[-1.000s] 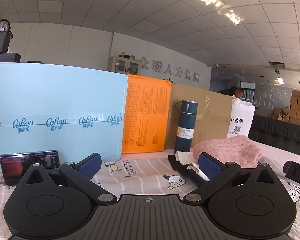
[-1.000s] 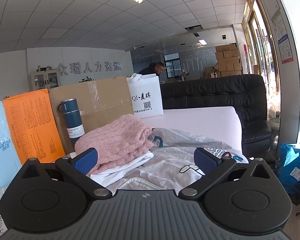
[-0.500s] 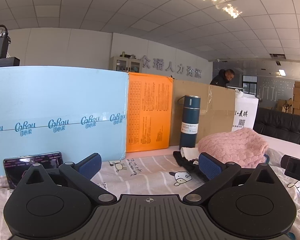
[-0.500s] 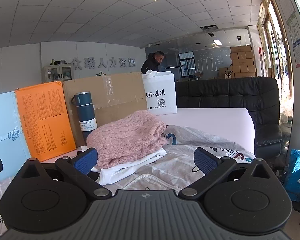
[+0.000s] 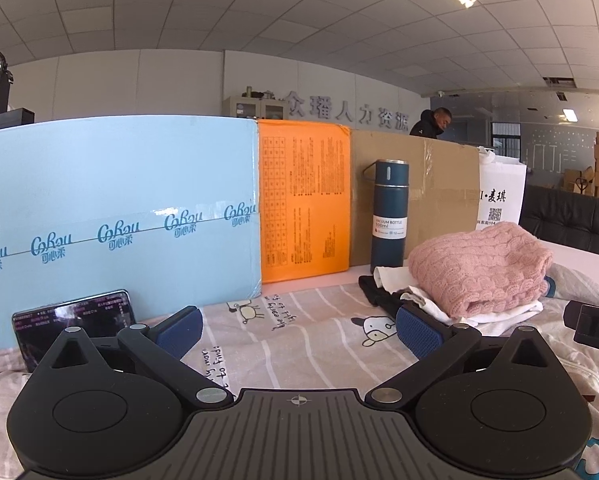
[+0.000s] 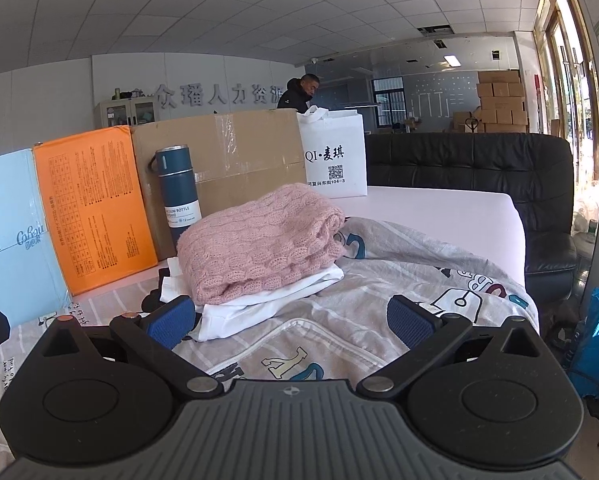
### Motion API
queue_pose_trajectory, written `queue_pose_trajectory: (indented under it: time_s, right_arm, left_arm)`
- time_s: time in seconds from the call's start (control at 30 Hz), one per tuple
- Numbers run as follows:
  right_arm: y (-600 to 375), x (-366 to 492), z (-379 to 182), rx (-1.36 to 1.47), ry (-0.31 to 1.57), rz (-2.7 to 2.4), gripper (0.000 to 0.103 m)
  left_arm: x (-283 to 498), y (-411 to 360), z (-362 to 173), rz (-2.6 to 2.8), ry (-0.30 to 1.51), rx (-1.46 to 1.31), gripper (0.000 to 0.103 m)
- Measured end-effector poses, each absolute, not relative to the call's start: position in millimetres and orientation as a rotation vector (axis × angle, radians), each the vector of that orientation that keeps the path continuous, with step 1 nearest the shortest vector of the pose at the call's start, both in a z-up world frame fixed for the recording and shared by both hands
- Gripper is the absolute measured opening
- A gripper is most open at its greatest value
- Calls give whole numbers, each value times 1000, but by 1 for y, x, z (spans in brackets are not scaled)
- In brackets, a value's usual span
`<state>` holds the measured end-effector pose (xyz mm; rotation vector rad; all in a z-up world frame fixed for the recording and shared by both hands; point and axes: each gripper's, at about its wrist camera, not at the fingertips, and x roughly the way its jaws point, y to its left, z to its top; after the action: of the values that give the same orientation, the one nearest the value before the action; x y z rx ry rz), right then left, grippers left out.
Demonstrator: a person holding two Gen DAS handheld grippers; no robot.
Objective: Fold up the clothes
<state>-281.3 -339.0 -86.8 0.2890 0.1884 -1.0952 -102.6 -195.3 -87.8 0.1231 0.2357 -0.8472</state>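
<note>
Progress: folding is looking partly done, judging by a neat stack sitting on the worktop [image 6: 439, 216].
Stack: pink sweater [image 6: 259, 236] is lying folded on top of a white garment [image 6: 267, 300], with something dark [image 5: 379, 298] peeking out beneath at the left edge.
Left to do: a grey printed garment [image 6: 399, 300] is lying loose and rumpled just right of the stack, reaching under the right gripper [image 6: 291, 318]; I judge it the next piece to fold.
Left gripper [image 5: 297, 328]: jaws are standing wide, holding nothing, hovering over the striped sheet [image 5: 307, 344] left of the stack.
Right gripper: jaws are standing wide and empty too, above the grey garment.
Count, clothes: one sweater, one white piece, one dark piece, one grey piece, as far as I can tell.
Count, other: one bottle [image 5: 389, 216], one phone [image 5: 73, 320], one white bag [image 6: 335, 160], three boards behind.
</note>
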Motion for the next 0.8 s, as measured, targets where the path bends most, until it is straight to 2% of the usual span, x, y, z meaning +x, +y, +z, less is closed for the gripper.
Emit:
queue_pose_trajectory:
  time_s: [0.8]
  right_arm:
    - [-336,-279,-84,254,215,-1091,103]
  left_arm:
    - [-105,-194,-85,-855,225,119,103]
